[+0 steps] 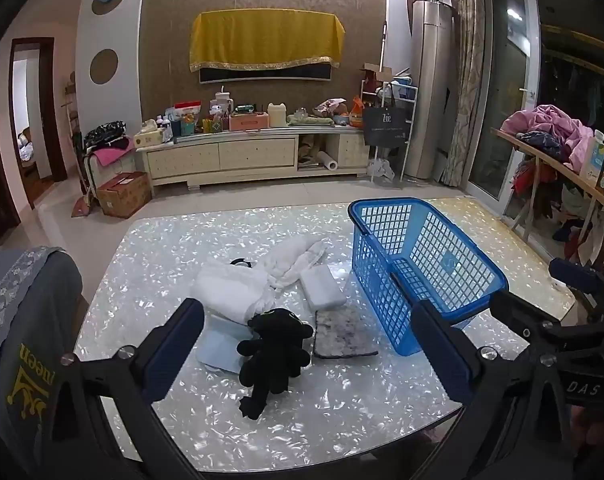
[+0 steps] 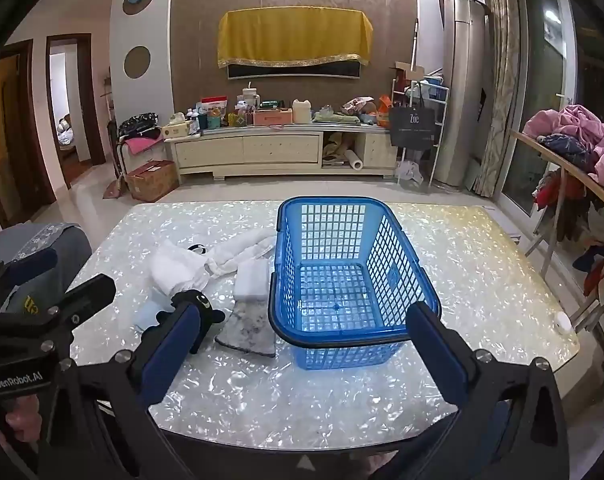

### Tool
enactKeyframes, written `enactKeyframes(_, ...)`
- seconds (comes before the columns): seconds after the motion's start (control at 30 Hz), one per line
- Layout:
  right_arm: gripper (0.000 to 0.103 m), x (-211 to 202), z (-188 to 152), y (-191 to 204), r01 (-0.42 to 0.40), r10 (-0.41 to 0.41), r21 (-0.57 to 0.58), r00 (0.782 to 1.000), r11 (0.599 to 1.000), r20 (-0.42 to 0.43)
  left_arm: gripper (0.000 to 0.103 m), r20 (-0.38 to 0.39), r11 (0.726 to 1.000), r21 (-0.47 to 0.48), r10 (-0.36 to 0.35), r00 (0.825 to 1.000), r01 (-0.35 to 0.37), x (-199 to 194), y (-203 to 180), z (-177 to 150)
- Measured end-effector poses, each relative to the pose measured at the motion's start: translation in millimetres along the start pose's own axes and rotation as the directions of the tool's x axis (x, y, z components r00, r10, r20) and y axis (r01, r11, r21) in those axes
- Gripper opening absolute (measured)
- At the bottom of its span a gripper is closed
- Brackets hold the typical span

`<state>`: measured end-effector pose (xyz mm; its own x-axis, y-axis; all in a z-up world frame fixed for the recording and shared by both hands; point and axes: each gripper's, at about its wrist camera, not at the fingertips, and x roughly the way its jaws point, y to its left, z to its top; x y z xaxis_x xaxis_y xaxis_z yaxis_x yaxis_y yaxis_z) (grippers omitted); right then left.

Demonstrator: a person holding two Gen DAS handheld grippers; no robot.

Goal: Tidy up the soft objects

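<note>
Left hand-held gripper (image 1: 308, 354), spread wide, frames black plush (image 1: 271, 354).

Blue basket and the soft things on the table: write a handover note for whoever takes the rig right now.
Left hand-held gripper: open, empty, over the black plush toy.
Right hand-held gripper: open, empty, facing the blue basket.
Basket is empty, upright on the table.
Left of it lie the white cloths, white sponge, grey pad, light blue cloth and toy.
Done: nothing. Left: everything into the basket.
</note>
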<state>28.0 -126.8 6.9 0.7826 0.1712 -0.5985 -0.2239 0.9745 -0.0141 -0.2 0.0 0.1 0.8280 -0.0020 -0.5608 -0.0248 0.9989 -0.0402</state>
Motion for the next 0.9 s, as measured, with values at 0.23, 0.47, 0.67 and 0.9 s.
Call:
enactKeyframes(0.23,0.103,-3.0,-0.9,0.1,-0.009,0.009,-0.003,1.000,1.000,0.001,0.103,-0.007,1.000,-0.005,0.000,1.000,0.000,1.2,5.0,1.6)
enactKeyframes(0.47,0.103,-2.0,5.2,-2.7,-0.006,0.006,-0.004,1.000,1.000,-0.024,0.103,-0.015,1.000,0.001,0.000,1.000,0.000,-2.2,-0.2,-1.0)
enactKeyframes(0.67,0.103,2.3,2.3,0.3,0.003,-0.003,-0.008,1.000,1.000,-0.027,0.103,-0.021,1.000,0.001,-0.006,1.000,0.006,5.7,-1.3,-3.8)
enactKeyframes(0.9,0.103,3.1,0.8,0.0,0.004,-0.005,-0.008,1.000,1.000,-0.027,0.103,-0.023,1.000,0.002,-0.007,1.000,0.007,6.5,-1.9,-4.1)
